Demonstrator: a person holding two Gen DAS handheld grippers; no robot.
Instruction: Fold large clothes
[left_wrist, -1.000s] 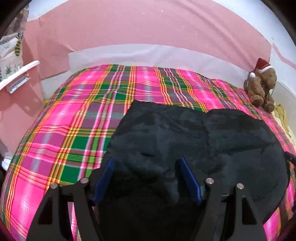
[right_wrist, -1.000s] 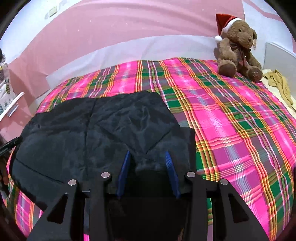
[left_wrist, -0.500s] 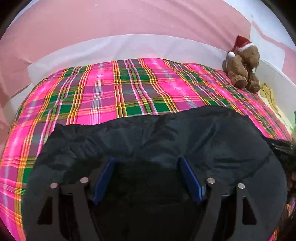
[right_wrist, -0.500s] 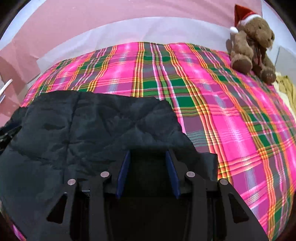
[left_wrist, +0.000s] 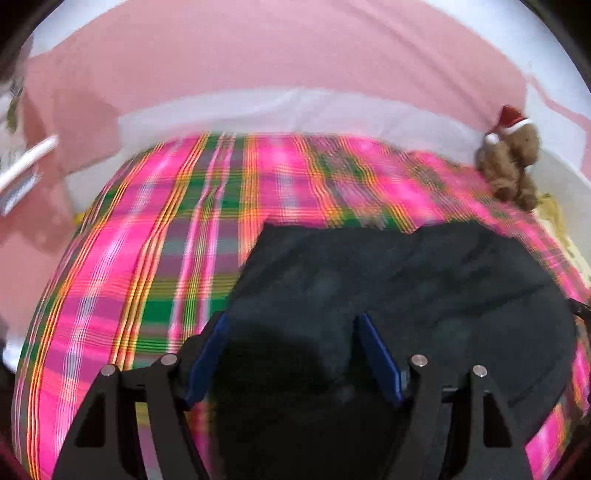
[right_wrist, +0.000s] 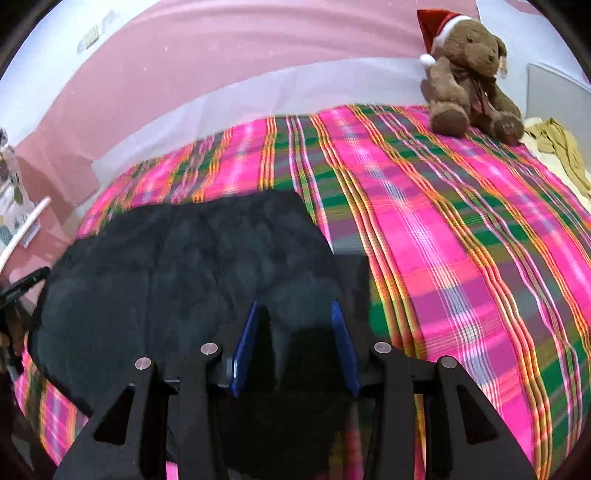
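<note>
A large black garment (left_wrist: 406, 288) lies on a pink and green plaid bedspread (left_wrist: 155, 258); it also shows in the right wrist view (right_wrist: 177, 273). My left gripper (left_wrist: 291, 321) has its blue-padded jaws wide apart over the garment's near left edge, with dark cloth bunched between them. My right gripper (right_wrist: 295, 310) stands over the garment's near right edge, its jaws partly apart with dark cloth between them. Whether either pinches the cloth is hidden by the dark fabric. The left wrist view is blurred.
A brown teddy bear (right_wrist: 469, 74) with a red Santa hat sits at the bed's far right corner; it also shows in the left wrist view (left_wrist: 509, 166). A yellowish cloth (right_wrist: 557, 147) lies beside it. A pink wall (right_wrist: 221, 55) runs behind the bed.
The garment was lifted and spread across the views half a second ago; now it lies lower and farther from both cameras, much as one second ago. Both cameras are moving.
</note>
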